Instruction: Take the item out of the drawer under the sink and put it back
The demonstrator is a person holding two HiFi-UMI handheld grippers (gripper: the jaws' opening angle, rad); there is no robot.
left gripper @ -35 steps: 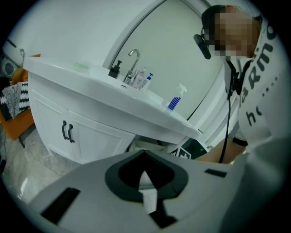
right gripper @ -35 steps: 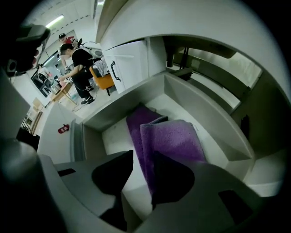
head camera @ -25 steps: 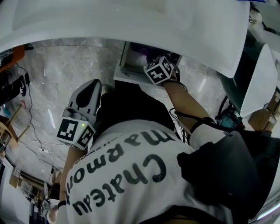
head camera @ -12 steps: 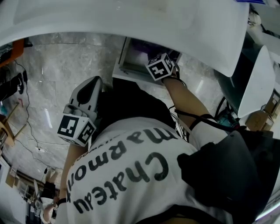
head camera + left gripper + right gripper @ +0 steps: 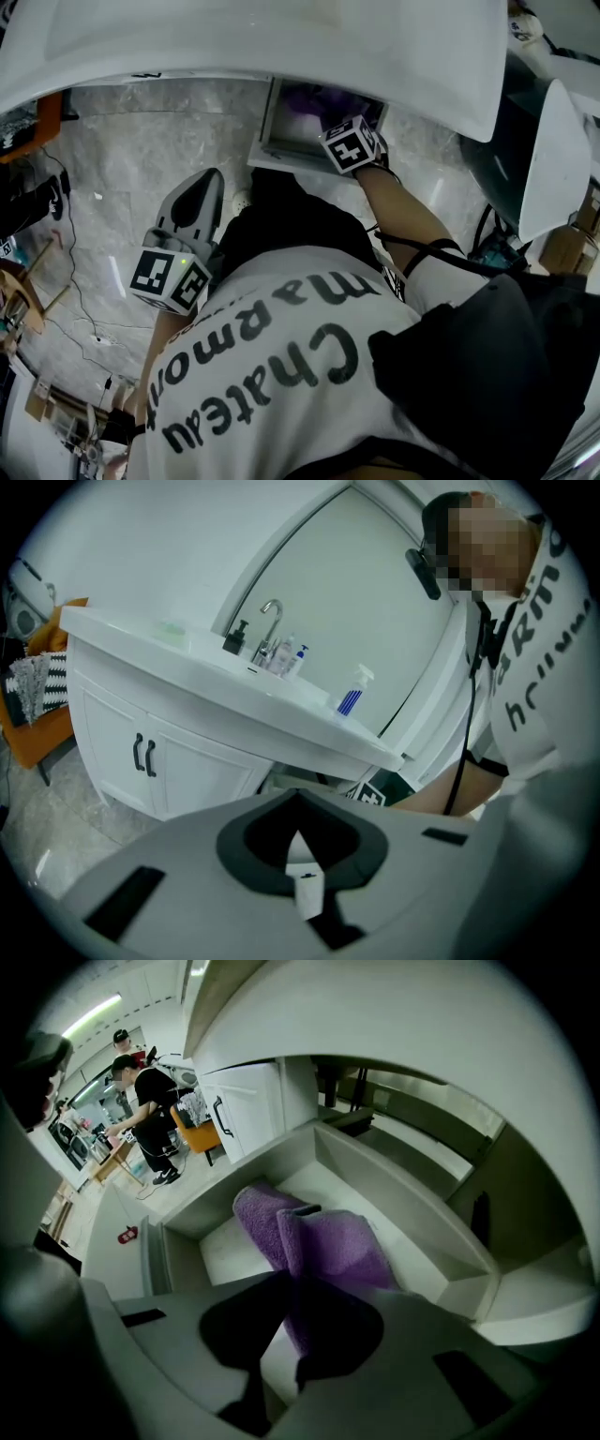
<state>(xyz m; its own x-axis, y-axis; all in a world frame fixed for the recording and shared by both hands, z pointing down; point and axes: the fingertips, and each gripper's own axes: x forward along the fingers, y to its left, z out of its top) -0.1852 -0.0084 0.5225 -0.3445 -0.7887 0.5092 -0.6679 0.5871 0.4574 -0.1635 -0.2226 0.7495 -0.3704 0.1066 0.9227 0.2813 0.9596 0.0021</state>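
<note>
A purple towel (image 5: 328,1241) lies in the open white drawer (image 5: 394,1185) under the sink (image 5: 281,47). My right gripper (image 5: 295,1302) points down into the drawer. Its jaws have just been closing and now pinch a raised fold of the towel. From the head view only its marker cube (image 5: 352,145) shows at the drawer (image 5: 281,155), with a patch of the purple towel (image 5: 305,117) behind it. My left gripper (image 5: 208,180) hangs over the floor left of the person's knee, shut and holding nothing. Seen from the left gripper (image 5: 298,841), its tips meet.
The white countertop (image 5: 216,682) carries a faucet (image 5: 270,630) and a spray bottle (image 5: 352,691). Cabinet doors with black handles (image 5: 141,754) stand left of the drawer. Cables run over the grey marble floor (image 5: 122,169). People (image 5: 150,1110) stand far behind.
The right gripper's marker cube has stayed at the drawer, shifting only slightly. The left gripper holds the same place over the floor.
</note>
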